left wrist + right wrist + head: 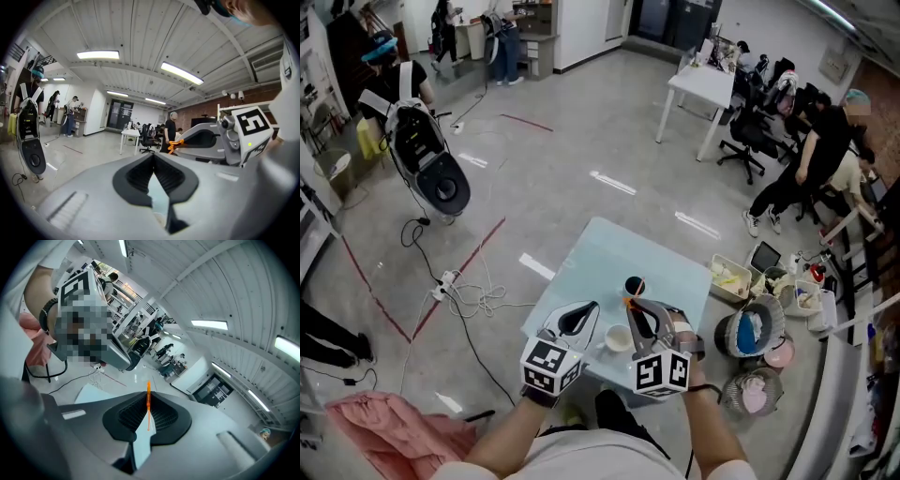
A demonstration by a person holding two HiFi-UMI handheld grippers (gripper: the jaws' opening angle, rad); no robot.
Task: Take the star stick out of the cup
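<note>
An orange star stick (148,401) stands thin and upright, pinched between the jaws of my right gripper (148,399), which is shut on it. In the head view my right gripper (635,307) holds the stick's orange top (630,301) above the pale blue table (591,258). A white cup (617,337) sits between the two grippers; whether the stick's lower end is in it is hidden. My left gripper (589,308) hovers just left of the cup, jaws together and empty. From the left gripper view (153,158) the orange star (174,146) shows at the right gripper's tip.
A small dark round object (635,286) rests on the table beyond the grippers. Baskets and bowls (755,333) crowd the floor to the table's right. Cables (464,292) and a pink cloth (380,422) lie on the left. People sit at desks far right.
</note>
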